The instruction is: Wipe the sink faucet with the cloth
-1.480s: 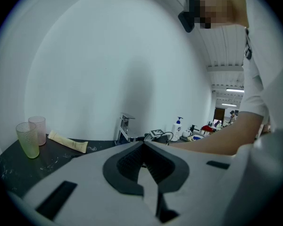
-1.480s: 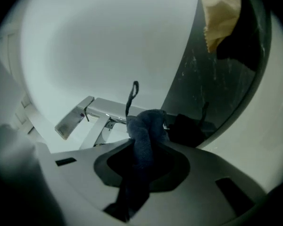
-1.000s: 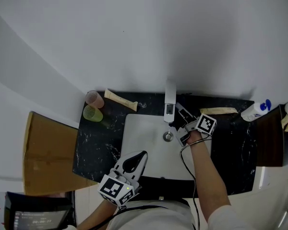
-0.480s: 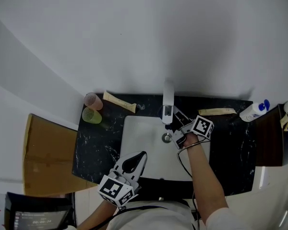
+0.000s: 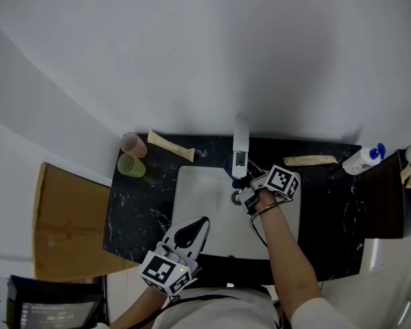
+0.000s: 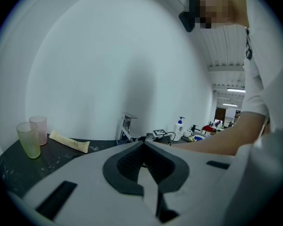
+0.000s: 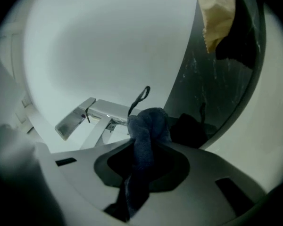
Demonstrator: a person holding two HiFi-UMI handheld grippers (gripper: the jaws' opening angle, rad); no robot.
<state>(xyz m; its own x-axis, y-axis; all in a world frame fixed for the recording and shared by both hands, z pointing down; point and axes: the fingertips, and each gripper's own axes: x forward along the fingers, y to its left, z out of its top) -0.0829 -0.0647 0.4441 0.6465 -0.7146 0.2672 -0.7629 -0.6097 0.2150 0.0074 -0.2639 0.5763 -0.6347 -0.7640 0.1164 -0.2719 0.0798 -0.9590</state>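
Observation:
The chrome faucet (image 5: 240,149) stands at the back rim of the white sink (image 5: 198,204). My right gripper (image 5: 250,189) is over the basin just in front of and to the right of the spout, shut on a dark blue cloth (image 7: 150,124). The cloth bunches up out of the jaws, close beneath the faucet (image 7: 101,113); whether it touches I cannot tell. My left gripper (image 5: 192,233) rests at the sink's near edge, shut with nothing in it (image 6: 144,147). From there the faucet (image 6: 127,126) shows far off.
Two plastic cups (image 5: 132,153) and a tube (image 5: 171,145) sit on the black counter (image 5: 133,211) left of the sink. Another tube (image 5: 311,160) and a pump bottle (image 5: 365,157) lie to the right. A cardboard box (image 5: 68,218) stands at the left.
My right gripper has moved left and down with the cloth, from beside the faucet to just under its spout. The left gripper has stayed still.

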